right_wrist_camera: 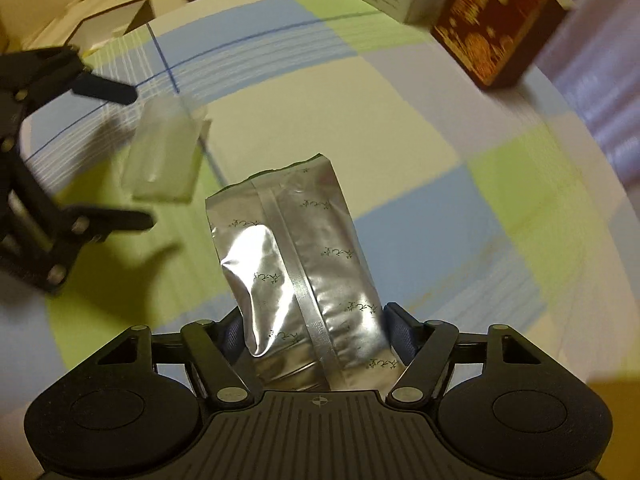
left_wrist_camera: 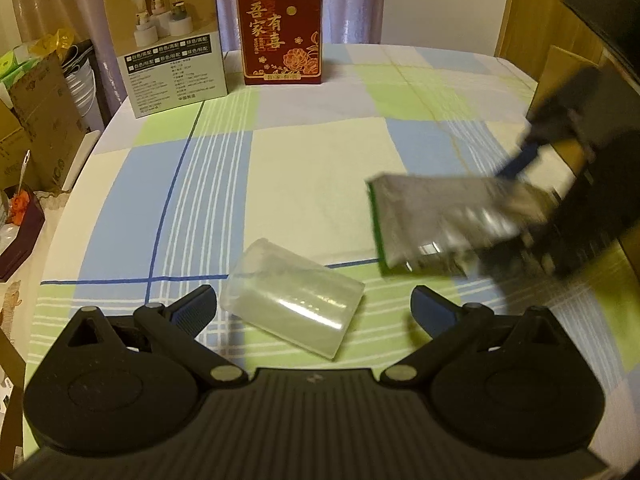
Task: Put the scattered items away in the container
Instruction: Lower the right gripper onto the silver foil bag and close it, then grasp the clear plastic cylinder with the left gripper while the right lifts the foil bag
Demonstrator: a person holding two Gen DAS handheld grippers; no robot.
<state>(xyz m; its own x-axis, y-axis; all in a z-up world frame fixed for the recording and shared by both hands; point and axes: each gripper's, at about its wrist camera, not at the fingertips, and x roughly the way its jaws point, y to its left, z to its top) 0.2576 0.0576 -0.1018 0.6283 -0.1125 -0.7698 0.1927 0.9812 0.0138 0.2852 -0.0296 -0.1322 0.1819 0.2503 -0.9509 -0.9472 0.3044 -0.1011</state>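
A translucent plastic jar lies on its side on the checked tablecloth, between the spread fingers of my left gripper, which is open and not touching it. My right gripper is shut on a silver foil pouch and holds it above the cloth. In the left wrist view the pouch and the right gripper appear blurred at the right. A tall red box with gold print stands open-topped at the far edge. From the right wrist the jar sits by the open left gripper.
A beige product box stands left of the red box. Cardboard boxes and clutter crowd the floor off the table's left edge. A wooden chair stands at the far right. The round table's cloth spreads between.
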